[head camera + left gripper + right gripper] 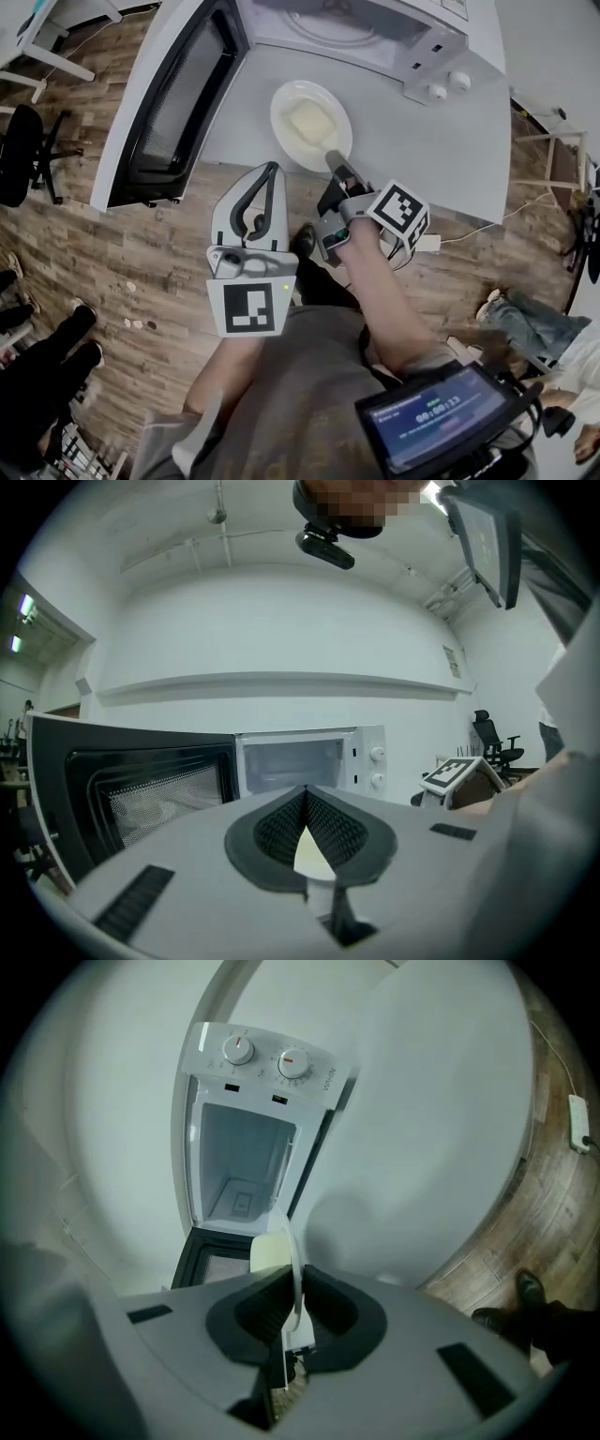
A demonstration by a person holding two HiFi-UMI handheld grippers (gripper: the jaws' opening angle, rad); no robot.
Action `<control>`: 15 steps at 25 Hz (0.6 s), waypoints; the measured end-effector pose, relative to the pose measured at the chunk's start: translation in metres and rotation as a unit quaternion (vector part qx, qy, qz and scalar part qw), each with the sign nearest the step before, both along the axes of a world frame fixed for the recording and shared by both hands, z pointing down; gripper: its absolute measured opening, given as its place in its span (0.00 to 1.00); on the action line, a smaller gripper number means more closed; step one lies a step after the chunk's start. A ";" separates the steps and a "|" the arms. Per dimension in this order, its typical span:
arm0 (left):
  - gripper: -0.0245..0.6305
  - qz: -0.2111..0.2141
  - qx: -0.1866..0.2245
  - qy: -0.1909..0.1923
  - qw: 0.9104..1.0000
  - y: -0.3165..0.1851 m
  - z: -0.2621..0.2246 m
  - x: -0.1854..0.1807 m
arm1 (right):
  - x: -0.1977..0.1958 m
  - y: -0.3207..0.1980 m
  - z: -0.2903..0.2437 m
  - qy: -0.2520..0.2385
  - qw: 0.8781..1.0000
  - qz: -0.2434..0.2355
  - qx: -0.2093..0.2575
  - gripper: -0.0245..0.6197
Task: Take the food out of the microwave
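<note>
A white plate [286, 98] with a pale yellow block of food [310, 122] is out in front of the open microwave [356, 33], over the white table [441, 150]. My right gripper [336, 161] is shut on the plate's near rim. In the right gripper view the rim [293, 1255] runs edge-on between the jaws of my right gripper [292, 1288], with the food [270, 1251] just left of it and the empty microwave [244, 1166] beyond. My left gripper [272, 171] is at the table's near edge, left of the plate, shut and empty; in its own view my left gripper [307, 791] faces the microwave [300, 761].
The microwave door [178, 94] swings out wide to the left, past the table's edge. A black office chair [23, 155] and bystanders' shoes [56, 356] are on the wood floor at left. A power strip [427, 242] and a wooden stool [553, 155] are at right.
</note>
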State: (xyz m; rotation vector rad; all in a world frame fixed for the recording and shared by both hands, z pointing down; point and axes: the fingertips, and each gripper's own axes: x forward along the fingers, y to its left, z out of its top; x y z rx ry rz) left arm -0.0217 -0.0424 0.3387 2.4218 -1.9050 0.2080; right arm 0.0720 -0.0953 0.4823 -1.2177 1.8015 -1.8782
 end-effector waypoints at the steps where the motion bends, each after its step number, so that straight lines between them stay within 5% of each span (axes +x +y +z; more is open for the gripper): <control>1: 0.05 -0.004 -0.002 0.001 1.000 0.001 0.002 -0.003 | -0.002 0.001 0.004 0.005 1.000 -0.003 -0.004 0.10; 15: 0.05 -0.033 -0.021 -0.002 0.999 0.000 0.019 -0.037 | -0.022 -0.006 0.033 0.038 0.999 -0.018 -0.032 0.10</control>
